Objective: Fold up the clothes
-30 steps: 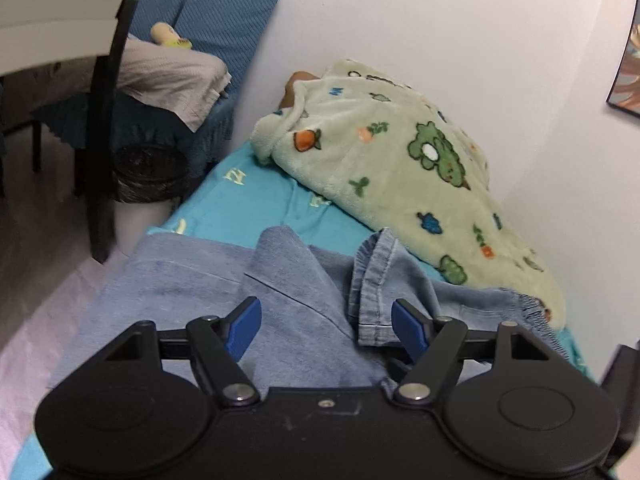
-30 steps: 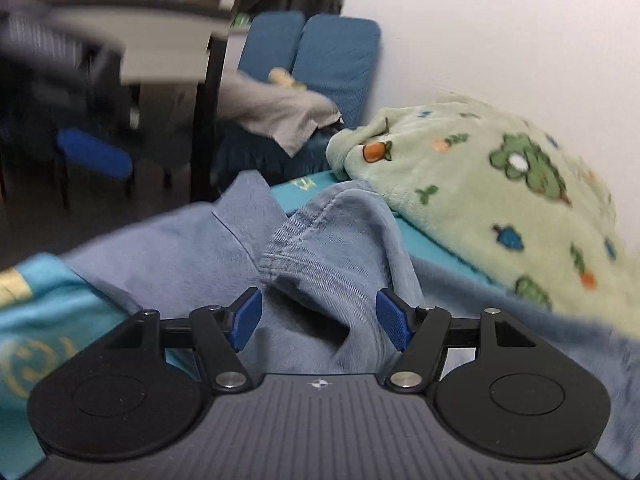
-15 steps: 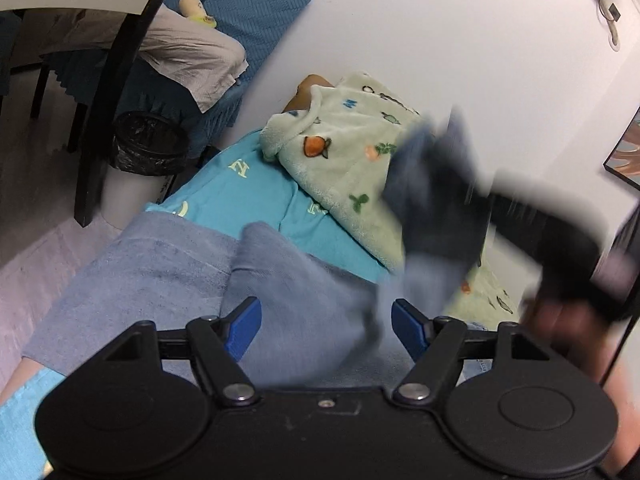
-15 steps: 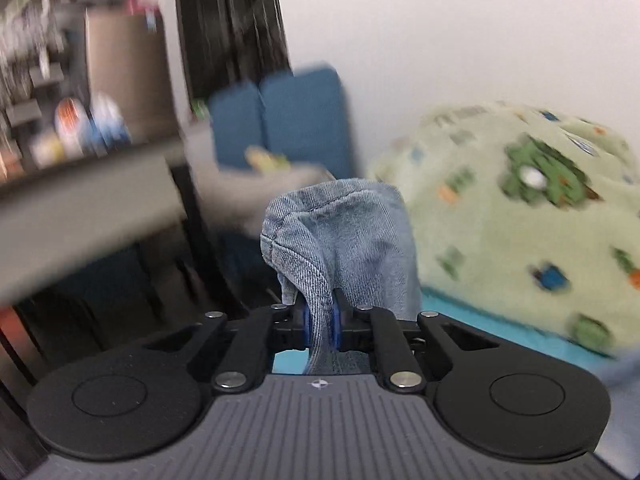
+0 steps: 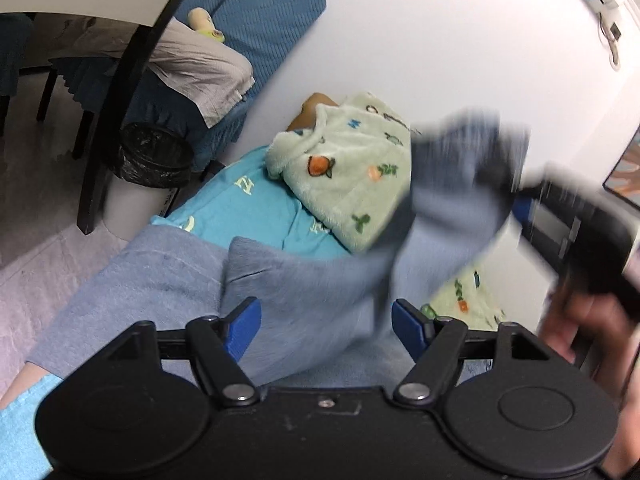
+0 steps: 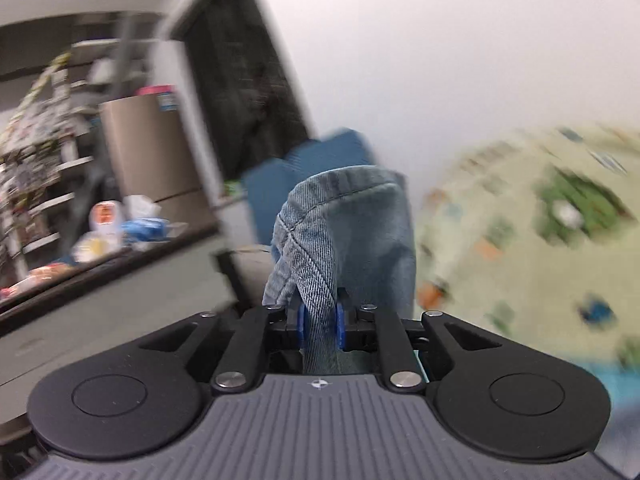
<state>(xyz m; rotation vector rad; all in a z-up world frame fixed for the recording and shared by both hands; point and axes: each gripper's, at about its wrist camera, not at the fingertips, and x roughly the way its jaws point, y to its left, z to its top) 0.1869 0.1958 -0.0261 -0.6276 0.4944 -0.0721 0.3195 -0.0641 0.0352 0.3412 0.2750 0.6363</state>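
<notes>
Bed (image 5: 248,208) with turquoise sheet, running from 7 o'clock toward 1 o'clock in the left wrist view. Green fleece blanket (image 5: 344,184) with cartoon prints, heaped on the bed against the white wall at 12 to 1 o'clock; blurred at 3 o'clock in the right wrist view. Denim garment (image 5: 168,268) spread across the near end of the bed, one part lying flat at 9 o'clock, another part lifted off the bed and blurred at 2 o'clock. Blue chair (image 5: 256,16) draped with grey cloth at 11 o'clock. Black-lined waste bin (image 5: 148,168) on the floor at 10 o'clock, beside the bed. Left gripper (image 5: 326,320) over the flat denim, blue fingers (image 5: 244,320) spread wide apart, nothing between them. Right gripper (image 6: 322,328) raised, fingers (image 6: 340,326) pressed together on a hemmed fold of the denim garment, the cloth arching up above them at 12 o'clock.
</notes>
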